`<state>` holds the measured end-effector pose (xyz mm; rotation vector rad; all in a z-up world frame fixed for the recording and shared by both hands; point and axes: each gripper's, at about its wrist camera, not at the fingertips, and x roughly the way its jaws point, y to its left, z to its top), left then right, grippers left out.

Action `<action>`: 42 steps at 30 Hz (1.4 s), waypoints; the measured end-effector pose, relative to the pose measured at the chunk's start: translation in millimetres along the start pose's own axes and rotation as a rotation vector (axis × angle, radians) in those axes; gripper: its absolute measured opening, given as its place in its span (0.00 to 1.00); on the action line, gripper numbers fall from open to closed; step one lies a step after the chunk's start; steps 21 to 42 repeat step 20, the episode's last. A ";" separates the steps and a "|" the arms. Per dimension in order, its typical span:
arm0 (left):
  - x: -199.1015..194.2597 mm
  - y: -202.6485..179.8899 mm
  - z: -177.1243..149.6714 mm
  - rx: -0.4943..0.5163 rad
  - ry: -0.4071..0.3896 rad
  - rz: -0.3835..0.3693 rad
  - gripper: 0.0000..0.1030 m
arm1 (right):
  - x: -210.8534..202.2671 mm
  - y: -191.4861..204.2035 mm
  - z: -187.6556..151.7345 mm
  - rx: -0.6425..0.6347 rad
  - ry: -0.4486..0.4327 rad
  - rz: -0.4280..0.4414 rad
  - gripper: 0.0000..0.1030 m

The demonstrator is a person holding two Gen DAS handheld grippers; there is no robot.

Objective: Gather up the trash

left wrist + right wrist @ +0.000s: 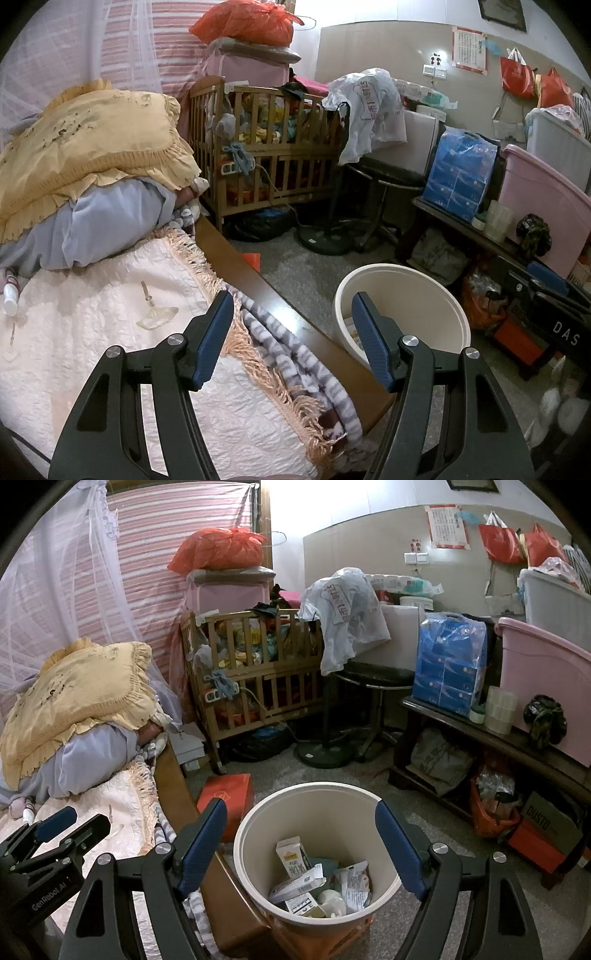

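Observation:
A cream waste bin (332, 808) stands on the floor beside the bed, right under my right gripper (301, 806), which is open with nothing between its blue pads. Inside lie a milk carton (293, 856), flat boxes and crumpled wrappers (354, 882). My left gripper (292, 297) hovers open and empty over the bed's edge, with the bin (417, 291) to its right. It also shows at the lower left of the right wrist view as the left gripper (74, 825). On the bedspread lie a small white bottle (10, 299) and a pale tasselled item (157, 317).
The bed's wooden side rail (280, 295) runs between bedspread and bin. An orange box (227, 805) sits on the floor by the bin. Farther back are a wooden crib (255, 675), a fan base (321, 757), a stool (376, 675) and a bench (480, 723) with a pink tub.

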<state>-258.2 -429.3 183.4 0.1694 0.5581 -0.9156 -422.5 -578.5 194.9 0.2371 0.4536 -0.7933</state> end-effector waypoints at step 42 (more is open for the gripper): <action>-2.0 -2.2 -9.2 0.007 0.002 -0.010 0.63 | 4.0 4.6 -10.0 -0.012 0.019 0.014 0.79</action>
